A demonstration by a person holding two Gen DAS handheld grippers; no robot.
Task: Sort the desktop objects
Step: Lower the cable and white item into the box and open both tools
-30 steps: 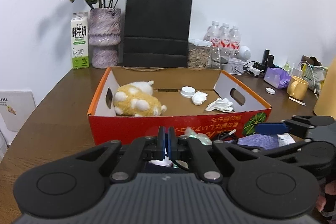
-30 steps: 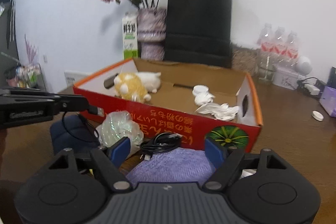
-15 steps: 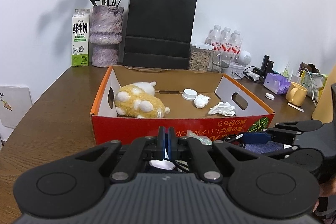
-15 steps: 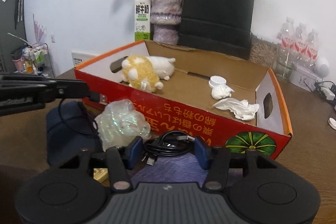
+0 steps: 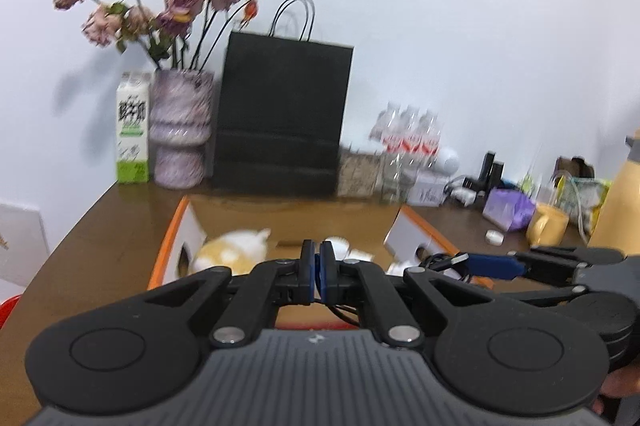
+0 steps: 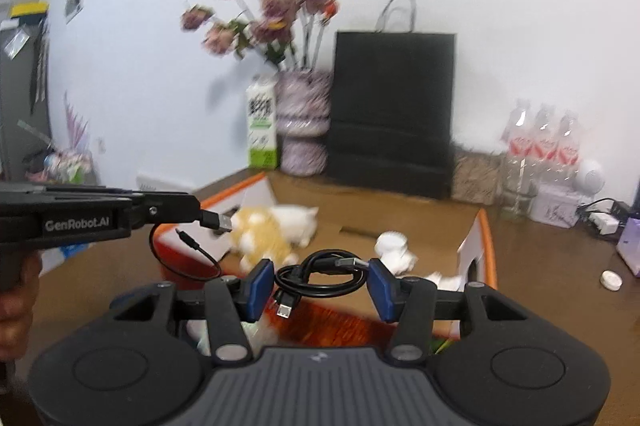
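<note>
My right gripper [image 6: 321, 284] is shut on a coiled black USB cable [image 6: 320, 276] and holds it in the air over the near wall of the red cardboard box [image 6: 484, 226]. My left gripper [image 5: 318, 272] is shut on a thin black cable; from the right wrist view its USB plug [image 6: 218, 220] sticks out of the fingertips and its loop [image 6: 184, 258] hangs below. The box holds a yellow-white plush toy [image 6: 276, 230], a white cap [image 6: 390, 242] and crumpled tissues [image 6: 402, 260]. The right gripper's fingers [image 5: 496, 262] show in the left wrist view too.
At the back stand a black paper bag [image 5: 282, 114], a purple vase with dried flowers [image 5: 180, 130], a milk carton [image 5: 134, 128] and water bottles [image 5: 408, 134]. At the right are a yellow mug [image 5: 548, 226], a purple packet [image 5: 508, 212] and a small white cap [image 5: 494, 236].
Both grippers have risen from the table. The right one closed on the coiled cable and lifted it. The left one lifted its thin cable. The views are now higher and blurred.
</note>
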